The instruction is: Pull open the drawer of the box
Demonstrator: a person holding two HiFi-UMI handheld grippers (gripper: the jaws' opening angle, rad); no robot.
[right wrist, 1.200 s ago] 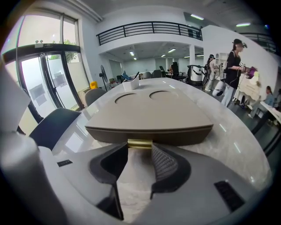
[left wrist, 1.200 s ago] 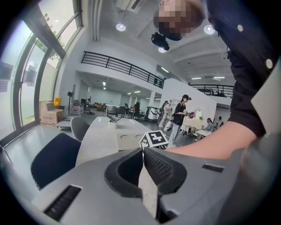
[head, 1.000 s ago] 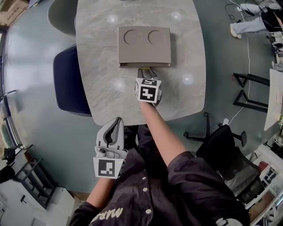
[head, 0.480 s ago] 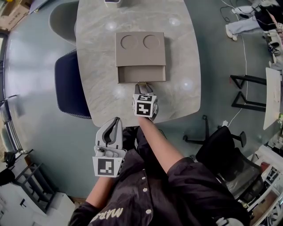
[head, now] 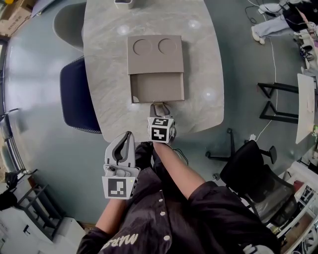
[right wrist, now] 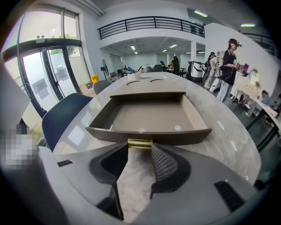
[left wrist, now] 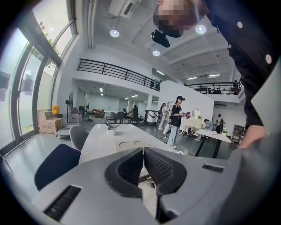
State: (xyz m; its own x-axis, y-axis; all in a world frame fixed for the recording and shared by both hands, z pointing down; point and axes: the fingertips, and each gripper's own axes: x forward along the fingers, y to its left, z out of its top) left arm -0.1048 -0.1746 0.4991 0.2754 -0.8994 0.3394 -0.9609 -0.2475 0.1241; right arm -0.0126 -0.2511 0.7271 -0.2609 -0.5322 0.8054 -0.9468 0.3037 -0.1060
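A flat brown box (head: 155, 49) with two round recesses in its top lies on the marble table (head: 109, 89). Its drawer (head: 157, 87) is pulled out towards me and is empty (right wrist: 147, 116). My right gripper (head: 158, 105) is at the drawer's front, and its jaws are shut on the brass handle (right wrist: 140, 143), one tip at each end of it. My left gripper (head: 128, 135) hangs below the table's near edge, by my body. Its jaws (left wrist: 143, 151) are shut with nothing between them, apart from the box (left wrist: 127, 143).
A dark blue chair (head: 79, 94) stands at the table's left edge, a grey chair (head: 69, 17) further back. A small white holder (head: 123, 3) sits at the table's far end. A black office chair (head: 253, 173) is at my right. People stand in the hall behind.
My right gripper has moved back towards me with the handle. The drawer has slid from nearly closed to far out. The left gripper has stayed put.
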